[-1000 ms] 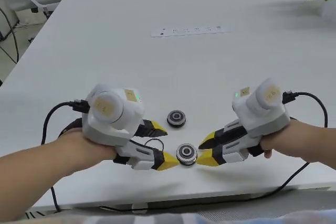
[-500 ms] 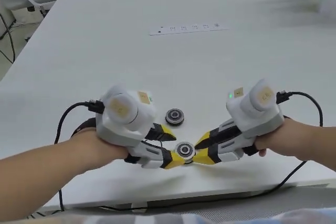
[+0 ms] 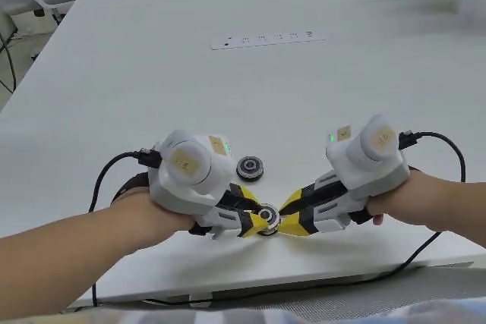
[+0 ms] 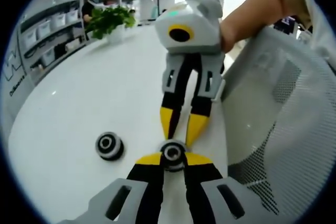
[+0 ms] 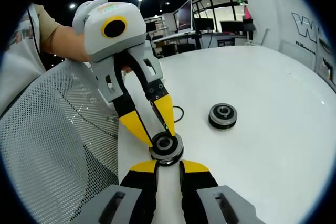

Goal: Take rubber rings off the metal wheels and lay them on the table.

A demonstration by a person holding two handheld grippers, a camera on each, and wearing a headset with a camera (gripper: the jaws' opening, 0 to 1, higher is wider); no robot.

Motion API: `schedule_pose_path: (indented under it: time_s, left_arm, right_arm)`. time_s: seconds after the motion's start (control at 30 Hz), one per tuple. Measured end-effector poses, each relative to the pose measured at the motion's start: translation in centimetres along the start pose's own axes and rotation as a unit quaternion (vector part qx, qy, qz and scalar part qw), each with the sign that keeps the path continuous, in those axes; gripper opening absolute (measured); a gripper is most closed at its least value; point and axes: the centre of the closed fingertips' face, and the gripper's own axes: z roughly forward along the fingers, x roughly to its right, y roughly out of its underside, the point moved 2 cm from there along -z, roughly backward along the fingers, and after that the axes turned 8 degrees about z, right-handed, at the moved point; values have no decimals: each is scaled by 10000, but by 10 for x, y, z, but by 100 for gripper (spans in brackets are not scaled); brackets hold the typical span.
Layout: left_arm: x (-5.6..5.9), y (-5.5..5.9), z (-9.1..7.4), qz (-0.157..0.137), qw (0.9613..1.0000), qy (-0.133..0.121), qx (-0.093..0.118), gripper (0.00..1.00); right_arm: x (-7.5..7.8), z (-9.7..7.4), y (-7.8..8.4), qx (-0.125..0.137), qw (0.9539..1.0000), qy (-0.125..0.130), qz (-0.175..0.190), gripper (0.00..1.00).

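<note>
Jaws: the left gripper's (image 4: pixel 172 157) are pinched onto the near wheel (image 4: pixel 172 152), with a yellow tip on each side of its rim in the left gripper view. The right gripper's (image 5: pixel 168 167) are drawn to a slim gap, tips on the opposite side of the same wheel. They touch the rim, but I can't tell if they actually clamp it.

Near wheel sits between the two grippers, close to the front edge of the bench (image 3: pixel 152 73). Can't tell if it's resting on the bench or just lifted. Second wheel (image 3: pixel 250 167) lies flat just behind it, slightly left, untouched. Power strip (image 3: pixel 262 39) is well back toward the far edge.

Why opposed: my read is one side anchors the metal wheel while the other gets its tips under the black rubber ring (image 5: pixel 180 149) to peel it. That ring looks still seated. The thin black loop (image 5: pixel 177 113) beside the left jaws could be a cable or a loose ring; too thin to call.

Versus 1 s ago: both sets of jaws stood wide open with the wheel flat on the bench in the gap. Half a second ago the tips were just meeting it. Now the hands are closer in and the left gripper has swung over the wheel. Second wheel hasn't moved on the bench; the picture shift is head motion.
</note>
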Motion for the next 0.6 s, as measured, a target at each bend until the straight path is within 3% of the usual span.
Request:
schedule_pose_path:
  time_s: [0.6]
  left_arm:
    - [-2,-3,2,36,9997,-189,147,14]
  right_arm:
    - [-1,1,0,-14,9998,111,-168,10]
